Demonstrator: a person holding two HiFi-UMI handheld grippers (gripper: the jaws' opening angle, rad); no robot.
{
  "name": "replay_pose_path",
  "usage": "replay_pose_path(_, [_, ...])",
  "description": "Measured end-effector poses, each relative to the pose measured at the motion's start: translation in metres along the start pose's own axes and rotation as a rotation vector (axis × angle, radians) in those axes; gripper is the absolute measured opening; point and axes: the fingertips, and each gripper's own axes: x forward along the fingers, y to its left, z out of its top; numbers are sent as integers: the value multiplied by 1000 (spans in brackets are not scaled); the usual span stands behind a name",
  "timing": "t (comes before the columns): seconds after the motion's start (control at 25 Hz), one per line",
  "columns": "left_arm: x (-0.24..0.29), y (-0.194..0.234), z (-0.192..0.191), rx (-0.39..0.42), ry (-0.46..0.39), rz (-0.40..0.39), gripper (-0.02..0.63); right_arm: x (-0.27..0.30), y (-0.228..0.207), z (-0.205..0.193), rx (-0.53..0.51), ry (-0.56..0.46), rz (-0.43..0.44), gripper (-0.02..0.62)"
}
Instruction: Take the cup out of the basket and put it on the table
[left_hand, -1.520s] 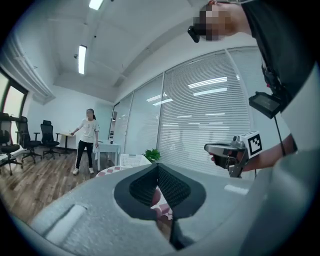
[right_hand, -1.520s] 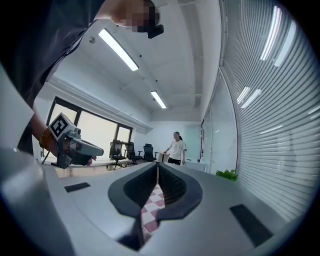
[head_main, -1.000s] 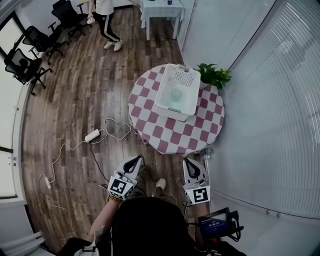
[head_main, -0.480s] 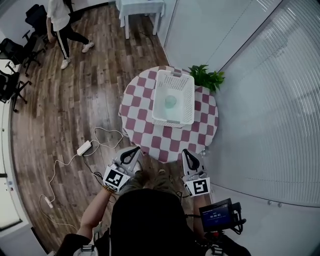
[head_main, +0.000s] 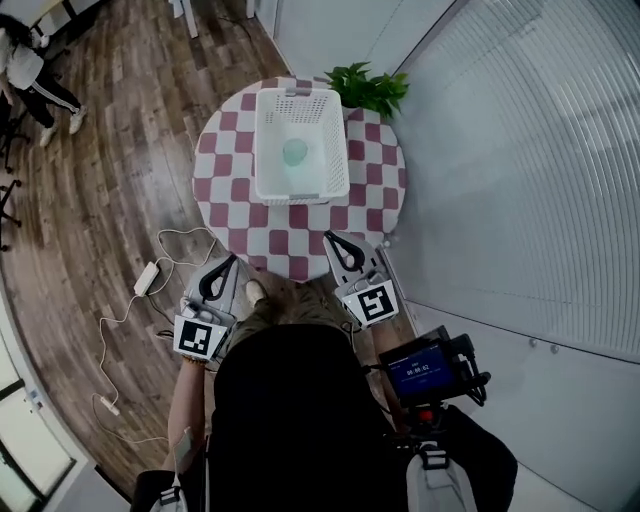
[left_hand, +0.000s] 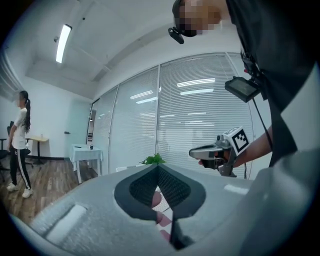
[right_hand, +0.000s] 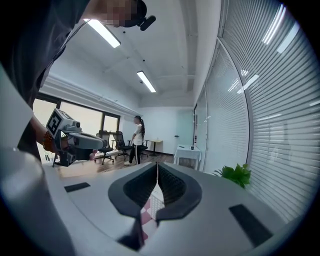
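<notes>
On the wooden floor (head_main: 110, 180) at far left — a person (head_main: 35, 72) in a white top and dark trousers stands near the upper corner, and a white power strip (head_main: 146, 277) lies lower down with its cable looped toward the table.

Next, the left gripper (head_main: 226, 264) is held just short of the table's near edge, aimed at it. Its own view shows the 2 dark pads drawn together at the tips with nothing between them; only pink and white checks show through the slot below.

At centre, the round table (head_main: 225, 190), covered in a pink-and-white check, carries a white perforated basket (head_main: 266, 150) placed toward its far side. The cup (head_main: 295, 152) sits inside the basket, near the middle of its floor and apart from the walls. It is pale green and translucent, and from above it reads as a plain round outline — its long axis therefore appears to run upright, toward the camera. No handle can be made out.

To the right, the right gripper (head_main: 333, 241) hovers over the table's near rim, also aimed at the basket. Its pads meet at the tips and hold nothing.

Further right, a green potted plant (head_main: 366, 90) stands at the table's far edge against the blinds (head_main: 520, 170), and a small lit screen (head_main: 420, 368) hangs at the wearer's right side.
</notes>
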Motion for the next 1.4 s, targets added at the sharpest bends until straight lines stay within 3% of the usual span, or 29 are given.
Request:
replay_pose_path(0.56, [49, -34, -10, 33, 43, 46, 3, 16, -74, -11, -9, -11, 81, 11])
replay_pose_path(0.96, [59, -38, -21, 10, 75, 160, 3, 40, -106, -15, -33, -28, 155, 11])
replay_pose_path(1.4, [52, -37, -36, -46, 83, 278, 3, 77, -112, -26, -101, 45, 307, 11])
